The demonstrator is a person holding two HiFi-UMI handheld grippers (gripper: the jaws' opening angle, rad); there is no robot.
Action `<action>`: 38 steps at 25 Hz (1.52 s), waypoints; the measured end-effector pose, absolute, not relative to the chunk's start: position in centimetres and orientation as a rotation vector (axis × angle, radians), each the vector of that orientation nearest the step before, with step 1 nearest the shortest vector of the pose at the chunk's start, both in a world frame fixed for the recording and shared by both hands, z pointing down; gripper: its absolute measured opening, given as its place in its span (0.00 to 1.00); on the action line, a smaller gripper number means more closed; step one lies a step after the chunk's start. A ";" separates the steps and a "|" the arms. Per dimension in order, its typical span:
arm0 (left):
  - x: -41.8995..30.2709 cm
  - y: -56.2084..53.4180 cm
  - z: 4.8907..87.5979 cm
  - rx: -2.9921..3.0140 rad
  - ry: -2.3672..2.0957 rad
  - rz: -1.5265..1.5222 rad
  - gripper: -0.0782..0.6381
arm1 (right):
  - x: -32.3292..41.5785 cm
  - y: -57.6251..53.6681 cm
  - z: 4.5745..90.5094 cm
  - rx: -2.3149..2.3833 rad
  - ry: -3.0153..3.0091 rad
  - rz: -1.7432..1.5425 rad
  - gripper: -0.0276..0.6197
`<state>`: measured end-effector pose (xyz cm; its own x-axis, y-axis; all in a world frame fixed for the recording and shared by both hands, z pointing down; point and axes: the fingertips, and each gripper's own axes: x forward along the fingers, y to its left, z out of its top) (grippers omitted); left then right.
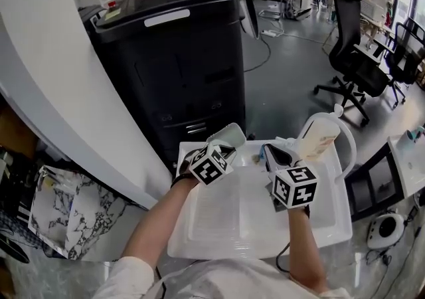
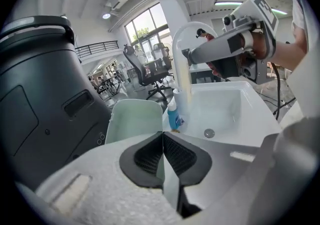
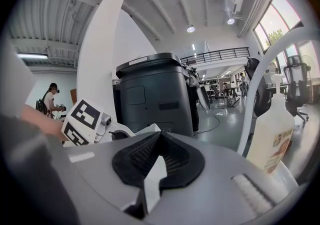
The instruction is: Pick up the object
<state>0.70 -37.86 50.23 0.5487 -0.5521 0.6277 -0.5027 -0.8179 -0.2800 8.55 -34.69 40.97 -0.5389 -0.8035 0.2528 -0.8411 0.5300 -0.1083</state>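
Observation:
A pale green tray [image 1: 229, 135] stands tilted on edge at the far left corner of the white sink [image 1: 199, 241]. My left gripper [image 1: 224, 151] is shut on its near rim. In the left gripper view the tray [image 2: 132, 119] rises just beyond the jaws [image 2: 163, 136], and a thin strip of it runs down between the pads. My right gripper [image 1: 271, 153] hovers over the sink's far side, shut, with nothing in it. In the right gripper view its pads [image 3: 160, 136] meet at the tip. From the left gripper view the right gripper [image 2: 189, 55] points at the faucet.
A white arched faucet [image 1: 348, 141] and a soap bottle [image 1: 317, 139] stand at the sink's far right. A small blue bottle [image 2: 173, 116] stands by the faucet base. A large black machine [image 1: 172, 58] rises behind the sink. Office chairs [image 1: 355, 58] stand on the floor to the right.

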 end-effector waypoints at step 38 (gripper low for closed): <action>-11.5 -33.6 39.1 -2.630 1.859 -0.266 0.12 | 7.1 -34.1 37.1 1.401 -2.658 0.201 0.05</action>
